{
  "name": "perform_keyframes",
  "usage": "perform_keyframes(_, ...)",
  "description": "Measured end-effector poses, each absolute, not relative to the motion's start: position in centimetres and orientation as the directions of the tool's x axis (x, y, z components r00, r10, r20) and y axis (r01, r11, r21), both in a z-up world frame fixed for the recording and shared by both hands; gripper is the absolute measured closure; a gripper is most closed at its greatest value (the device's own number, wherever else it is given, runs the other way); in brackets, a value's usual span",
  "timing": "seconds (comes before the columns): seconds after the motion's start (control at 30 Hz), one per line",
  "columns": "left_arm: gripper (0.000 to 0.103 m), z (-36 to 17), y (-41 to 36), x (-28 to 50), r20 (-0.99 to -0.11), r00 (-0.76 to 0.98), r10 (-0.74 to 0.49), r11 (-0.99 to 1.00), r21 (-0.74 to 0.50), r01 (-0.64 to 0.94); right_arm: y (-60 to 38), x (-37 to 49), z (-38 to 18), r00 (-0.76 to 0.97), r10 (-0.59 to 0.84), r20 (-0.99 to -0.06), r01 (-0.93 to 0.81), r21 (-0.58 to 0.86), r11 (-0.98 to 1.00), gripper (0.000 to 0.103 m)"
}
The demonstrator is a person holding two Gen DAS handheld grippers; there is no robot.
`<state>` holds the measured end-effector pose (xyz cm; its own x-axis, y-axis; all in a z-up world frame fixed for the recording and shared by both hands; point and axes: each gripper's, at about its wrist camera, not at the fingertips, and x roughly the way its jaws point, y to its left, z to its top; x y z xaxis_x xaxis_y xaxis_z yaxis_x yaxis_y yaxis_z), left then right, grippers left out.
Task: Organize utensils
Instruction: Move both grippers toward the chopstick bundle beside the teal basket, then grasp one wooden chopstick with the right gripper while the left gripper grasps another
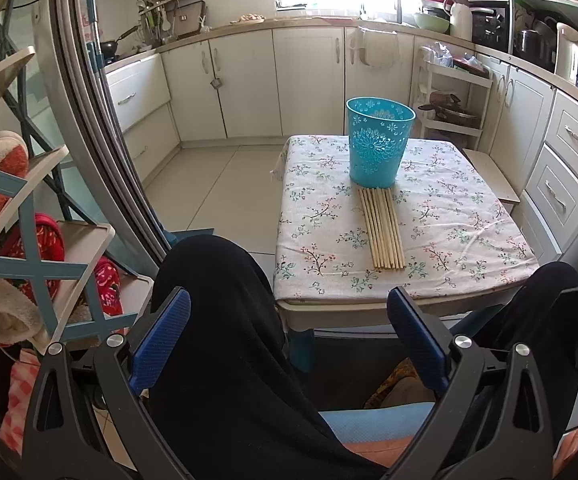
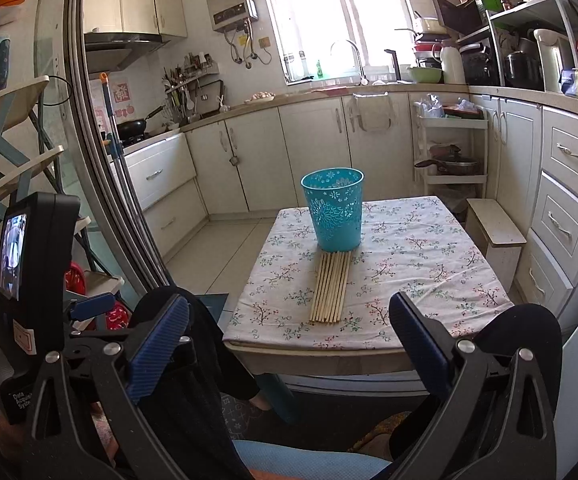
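I hold both tools low over my knees, short of the table [image 2: 409, 280], because nothing is picked up yet. My left gripper [image 1: 289, 344] has its jaws spread wide and empty, and my right gripper [image 2: 289, 344] is the same, so either one is ready to close on a stick. The chopsticks [image 2: 331, 286] lie side by side in a neat flat row on the flowered cloth, their far ends touching the foot of the blue cup [image 2: 333, 208], which stands upright just behind them. That layout makes sense to me: the cup is the holder and the sticks point straight at it. I judge the sorting has not started, since all the chopsticks rest on the table.
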<state>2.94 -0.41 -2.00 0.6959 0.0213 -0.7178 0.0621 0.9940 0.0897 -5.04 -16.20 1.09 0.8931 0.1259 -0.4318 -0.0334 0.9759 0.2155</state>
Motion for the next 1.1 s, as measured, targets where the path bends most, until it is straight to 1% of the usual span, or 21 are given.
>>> perform_keyframes(0.37, 0.008, -3.6, -0.8, 5.6, -0.747, 0.665, 0.018, 0.992, 0.094, 0.08, -16.4, -2.4, -0.3, 0.863, 0.113, -0.492, -0.011, 0.205, 0.979, 0.007)
perform_keyframes(0.5, 0.008, -4.5, -1.4, 7.7, -0.746, 0.665, 0.008, 0.988, 0.107, 0.107, -17.4, 0.5, -1.8, 0.815, 0.086, -0.573, 0.042, 0.207, 0.977, 0.007)
perform_keyframes(0.6, 0.008, -5.5, -1.6, 10.1, -0.756, 0.655, 0.008, 0.986, 0.114, 0.119, -18.3, 3.3, -3.0, 0.785, 0.047, -0.618, 0.083, 0.18, 0.98, 0.007)
perform_keyframes(0.73, 0.008, -6.7, -1.3, 13.0, -0.776, 0.631, 0.007, 0.992, 0.084, 0.091, -19.4, 8.0, -5.5, 0.734, 0.027, -0.679, 0.113, 0.162, 0.98, 0.007)
perform_keyframes(0.8, 0.008, -7.3, -1.1, 13.9, -0.787, 0.617, -0.021, 0.997, 0.033, 0.076, -19.9, 10.9, -7.3, 0.713, 0.015, -0.701, 0.116, 0.14, 0.983, 0.008)
perform_keyframes(0.87, 0.008, -7.9, -1.0, 15.1, -0.798, 0.602, -0.024, 0.998, 0.018, 0.064, -20.3, 13.4, -9.1, 0.685, 0.017, -0.728, 0.12, 0.135, 0.984, 0.02)
perform_keyframes(0.9, 0.009, -8.1, -1.0, 15.6, -0.803, 0.596, -0.025, 0.998, 0.012, 0.059, -20.4, 14.3, -9.8, 0.67, 0.019, -0.742, 0.12, 0.133, 0.984, 0.031)
perform_keyframes(0.93, 0.009, -8.2, -0.9, 16.0, -0.807, 0.59, -0.03, 0.998, 0.005, 0.057, -20.9, 15.9, -11.0, 0.65, 0.023, -0.76, 0.125, 0.137, 0.983, 0.038)
perform_keyframes(0.97, 0.009, -8.5, -1.0, 16.6, -0.81, 0.586, -0.026, 0.998, 0.008, 0.055, -21.2, 16.9, -11.8, 0.639, 0.023, -0.769, 0.13, 0.138, 0.982, 0.043)
perform_keyframes(1.0, 0.009, -8.7, -1.0, 17.0, -0.81, 0.586, -0.013, 0.998, 0.022, 0.054, -21.4, 18.1, -12.8, 0.624, 0.036, -0.781, 0.135, 0.152, 0.979, 0.052)
perform_keyframes(1.03, 0.009, -9.0, -1.2, 17.5, -0.816, 0.578, -0.012, 0.998, 0.022, 0.052, -21.9, 19.5, -14.0, 0.603, 0.033, -0.797, 0.146, 0.152, 0.977, 0.058)
perform_keyframes(1.1, 0.009, -9.4, -1.3, 18.2, -0.824, 0.567, -0.015, 0.999, 0.016, 0.05, -22.2, 21.0, -15.2, 0.587, 0.032, -0.809, 0.164, 0.158, 0.974, 0.063)
